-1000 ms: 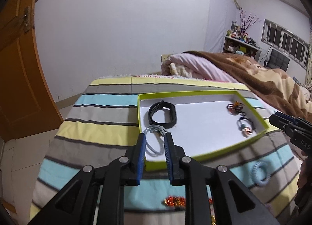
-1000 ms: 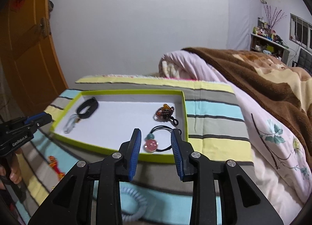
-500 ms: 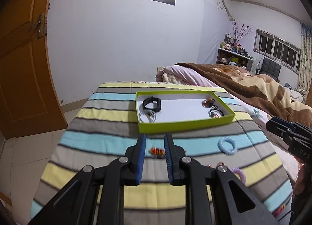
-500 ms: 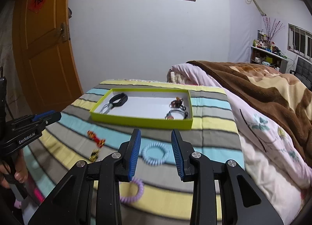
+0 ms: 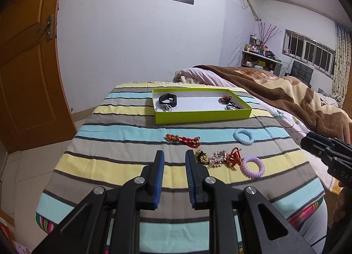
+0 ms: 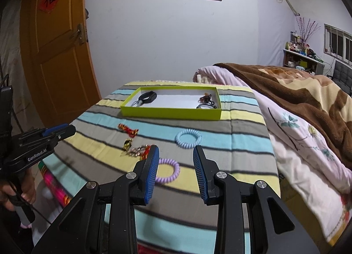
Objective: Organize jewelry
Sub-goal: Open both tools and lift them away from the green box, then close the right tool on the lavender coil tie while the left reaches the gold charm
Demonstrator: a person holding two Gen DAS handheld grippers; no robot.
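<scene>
A green tray [image 5: 202,117] [image 6: 171,113] sits at the far end of the striped cloth, holding a black band [image 5: 168,99], a pale hair tie and two beaded pieces [image 5: 228,102]. Loose on the cloth lie a red-gold bracelet [image 5: 182,139] [image 6: 128,130], a blue coil tie [image 5: 243,136] [image 6: 188,138], a purple coil tie [image 5: 252,167] [image 6: 168,171] and a heap of small ornaments [image 5: 217,157] [image 6: 136,149]. My left gripper [image 5: 175,159] is open and empty, above the near cloth. My right gripper [image 6: 176,154] is open and empty, above the purple tie.
The striped cloth [image 5: 123,165] covers a table whose left edge drops to the tiled floor. A wooden door [image 5: 24,60] stands at the left. A bed with a brown blanket [image 6: 297,91] lies along the right side.
Both grippers have pulled back and up from the tray, so the loose pieces on the cloth have come into view. The right jaws have opened wider.
</scene>
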